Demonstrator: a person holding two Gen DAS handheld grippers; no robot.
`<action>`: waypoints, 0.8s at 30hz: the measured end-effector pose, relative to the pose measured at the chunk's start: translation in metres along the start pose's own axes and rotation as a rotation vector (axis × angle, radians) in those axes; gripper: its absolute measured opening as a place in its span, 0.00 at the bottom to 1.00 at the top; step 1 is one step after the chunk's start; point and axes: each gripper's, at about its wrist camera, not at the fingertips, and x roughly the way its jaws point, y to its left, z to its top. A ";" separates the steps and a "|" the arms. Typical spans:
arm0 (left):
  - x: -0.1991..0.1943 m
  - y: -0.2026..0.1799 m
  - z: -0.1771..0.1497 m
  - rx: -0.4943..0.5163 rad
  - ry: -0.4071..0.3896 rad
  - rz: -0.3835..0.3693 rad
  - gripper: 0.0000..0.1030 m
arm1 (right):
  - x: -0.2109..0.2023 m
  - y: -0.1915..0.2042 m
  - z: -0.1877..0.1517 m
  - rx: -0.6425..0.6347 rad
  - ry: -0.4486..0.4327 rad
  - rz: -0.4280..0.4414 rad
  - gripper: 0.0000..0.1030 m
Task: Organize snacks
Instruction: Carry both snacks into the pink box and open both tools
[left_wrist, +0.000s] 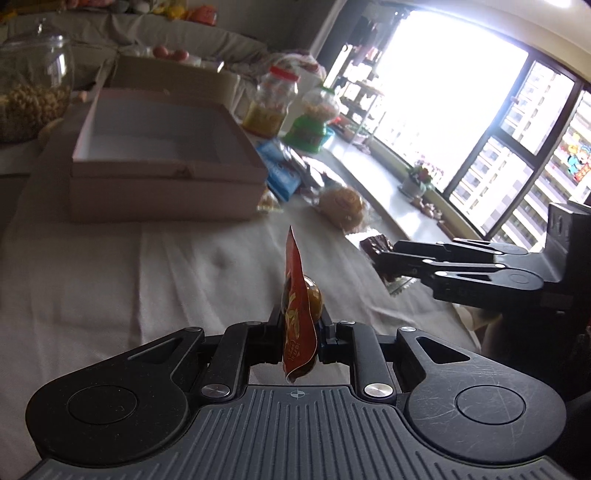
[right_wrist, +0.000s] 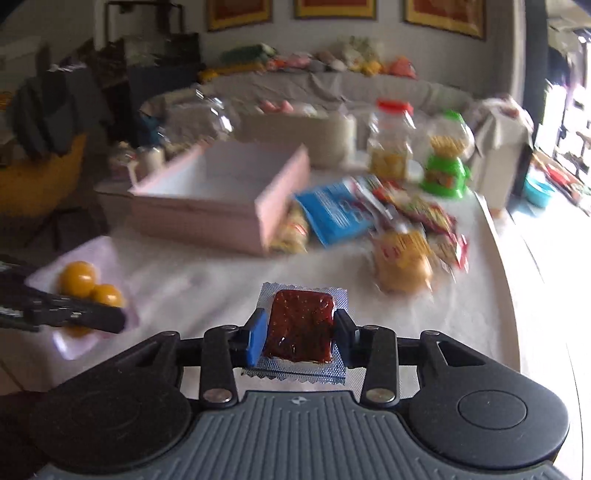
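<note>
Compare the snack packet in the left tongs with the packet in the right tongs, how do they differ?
The red packet in the left tongs is printed and opaque, with something round and golden behind it; the clear packet in the right tongs shows a dark red slab. The red packet stands on edge to its camera; the clear packet faces its camera flat. Both are small, sealed, and pinched off the table.

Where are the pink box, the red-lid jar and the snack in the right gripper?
pink box (left_wrist: 166, 192): left wrist view, front wall.
red-lid jar (right_wrist: 389, 147): right wrist view, clear body.
dark red snack packet (right_wrist: 299, 328): right wrist view, centre, between the fingers.
</note>
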 end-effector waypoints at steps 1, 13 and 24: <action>-0.006 0.001 0.006 0.007 -0.019 -0.003 0.20 | -0.007 0.005 0.008 -0.019 -0.022 0.016 0.38; -0.017 0.061 0.161 -0.008 -0.206 0.064 0.20 | 0.020 0.037 0.163 -0.120 -0.215 0.112 0.38; 0.106 0.142 0.216 -0.131 -0.019 0.180 0.25 | 0.090 0.013 0.154 -0.113 -0.112 0.055 0.65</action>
